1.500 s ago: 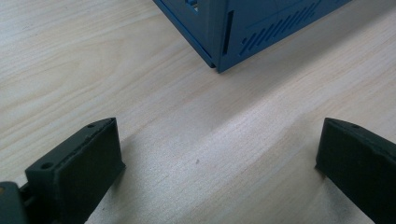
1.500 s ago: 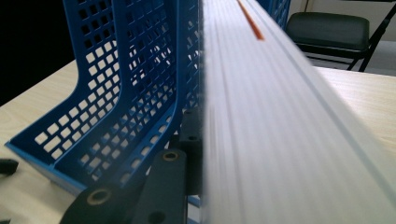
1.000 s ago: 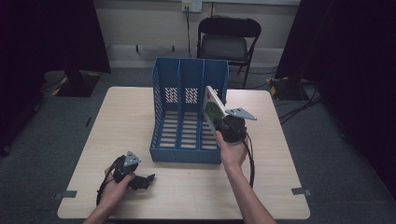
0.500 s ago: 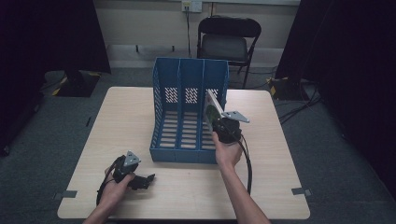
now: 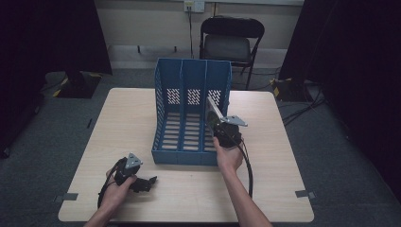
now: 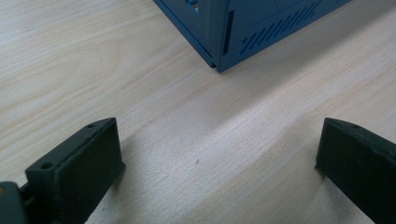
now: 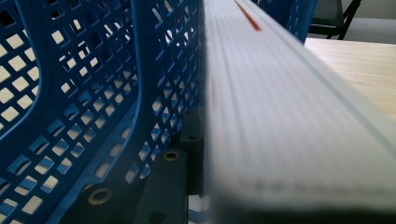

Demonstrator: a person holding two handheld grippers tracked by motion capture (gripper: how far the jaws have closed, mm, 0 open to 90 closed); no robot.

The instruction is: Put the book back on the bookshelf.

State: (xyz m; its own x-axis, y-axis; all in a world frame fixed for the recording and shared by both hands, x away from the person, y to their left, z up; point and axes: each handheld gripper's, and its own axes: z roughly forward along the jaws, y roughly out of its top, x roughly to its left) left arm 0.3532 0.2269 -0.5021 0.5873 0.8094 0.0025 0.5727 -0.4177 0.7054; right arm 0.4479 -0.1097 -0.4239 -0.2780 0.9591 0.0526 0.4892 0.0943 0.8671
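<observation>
Blue rack: your blue plastic three-slot file organizer [image 5: 191, 118] stands mid-desk, open front toward you, perforated back wall away; slots run front to back.
Held item: a book [image 5: 213, 111], or a thick pad, page edges seen close in the right gripper view [image 7: 289, 116]; it sits tilted at the rightmost slot, top leaning right over the rack's right wall, lower end at the slot mouth.
Right hand-held gripper [image 5: 228, 131]: clenched on the book's near end, at the rack's front right corner; one black jaw visible pressed against the book's left face, other jaw hidden behind it.
Key relation: the slot lies straight ahead and slightly left of your right hand-held gripper; book's long axis runs roughly along the slot but is canted, so you probably need to stand it upright and push forward.
In the way: divider wall of the rack [image 7: 154, 70] just left of the book, nearly touching; right outer wall under the book's lean, could snag.
Left hand-held gripper [image 5: 142, 182]: released, jaws wide apart, empty, resting low on the desk [image 5: 283, 189] near your front left edge; rack's near left corner [image 6: 222, 51] ahead of it, apart.
Nearer hand: right, already on the thing; left is well apart.
Around: folding chair [image 5: 231, 40] behind the desk, cables on the floor; not in your way.
</observation>
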